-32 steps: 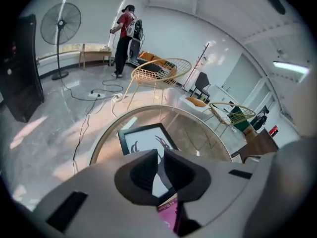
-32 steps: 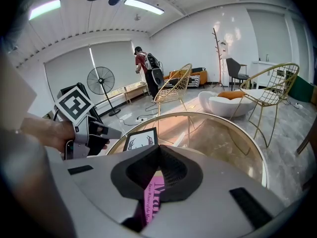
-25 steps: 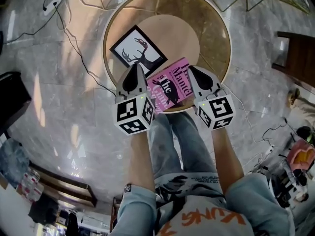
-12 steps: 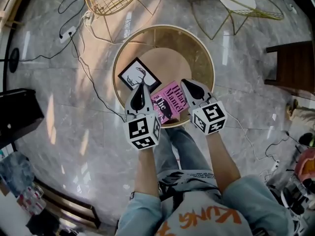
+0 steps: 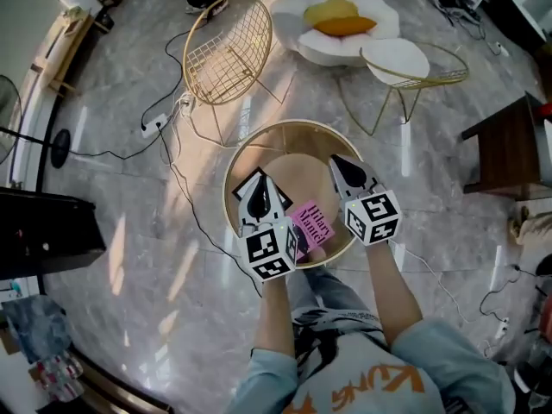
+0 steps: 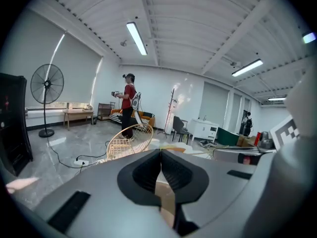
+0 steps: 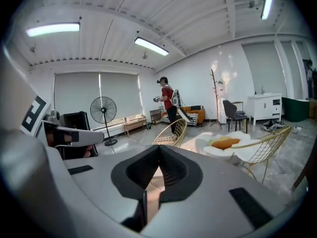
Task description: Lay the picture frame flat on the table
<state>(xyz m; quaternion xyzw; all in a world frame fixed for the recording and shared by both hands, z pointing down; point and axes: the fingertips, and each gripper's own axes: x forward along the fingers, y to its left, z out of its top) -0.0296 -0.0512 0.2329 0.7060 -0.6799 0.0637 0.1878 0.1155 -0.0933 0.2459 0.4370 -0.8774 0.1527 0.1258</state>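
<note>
Two claws clenched, empty: left claw (image 5: 261, 182), right claw (image 5: 338, 162) | picture frame (image 5: 246, 185) on table (image 5: 291, 138), mostly hidden behind left claw | pink book (image 5: 315, 222) partly covered

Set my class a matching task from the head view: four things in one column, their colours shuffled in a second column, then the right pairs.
Things:
1. picture frame
2. book
3. wire chair
4. cushion

Colours:
A. pink
B. orange
C. black border round a white picture
D. gold

Pairs: 1-C, 2-A, 3-D, 4-B
</note>
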